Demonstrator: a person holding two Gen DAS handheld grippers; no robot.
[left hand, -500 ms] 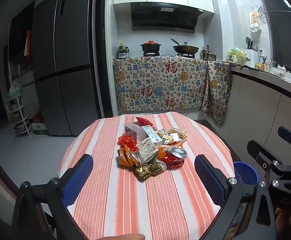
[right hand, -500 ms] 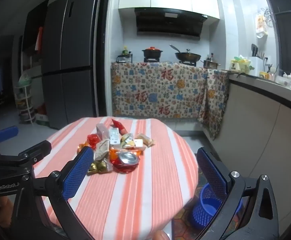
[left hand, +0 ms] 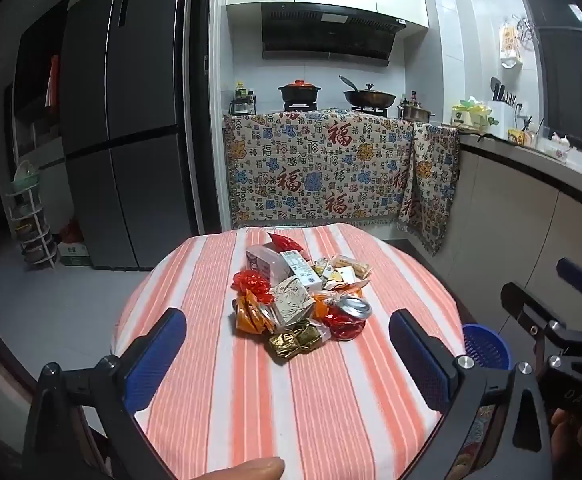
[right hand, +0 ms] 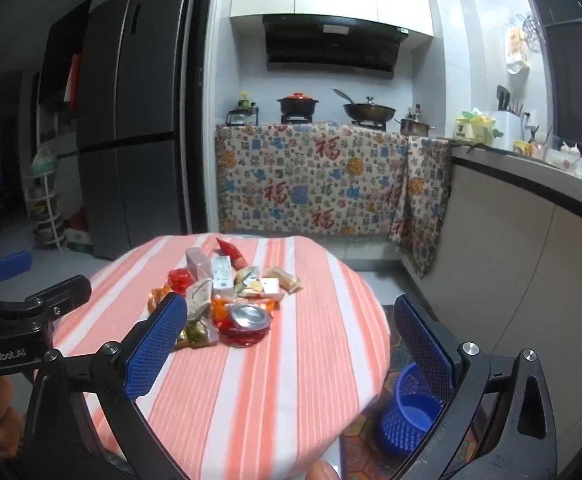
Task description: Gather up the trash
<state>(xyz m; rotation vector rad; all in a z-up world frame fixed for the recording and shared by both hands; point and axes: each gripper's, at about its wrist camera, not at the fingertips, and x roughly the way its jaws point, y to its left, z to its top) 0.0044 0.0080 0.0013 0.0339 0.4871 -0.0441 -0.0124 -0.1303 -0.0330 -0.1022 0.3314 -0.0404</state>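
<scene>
The round counter (left hand: 331, 408) under an orange-and-white striped cloth carries a heap of trash (left hand: 303, 296) near its middle, well clear of every edge. Bare striped cloth lies all around the heap, widest on the near side, between the heap and both tools. The left tool (left hand: 287, 348) hangs over the near part of the counter with its blue-padded fingers spread wide and nothing between them. The right tool (right hand: 291, 344) is likewise spread wide and empty, over the counter's right near edge.

In the heap, a crushed red drink can (left hand: 349, 316) lies on the near right, its silver top tilted up toward the cameras. A gold foil packet (left hand: 295, 340) is the nearest piece. A white printed carton (left hand: 301, 268) has its long axis running away toward the far left edge. A red pointed wrapper (left hand: 285, 242) lies farthest back.

On the floor, just beside the counter's right edge, stands a blue perforated plastic basket (right hand: 411, 408), upright, its mouth open upward.
</scene>
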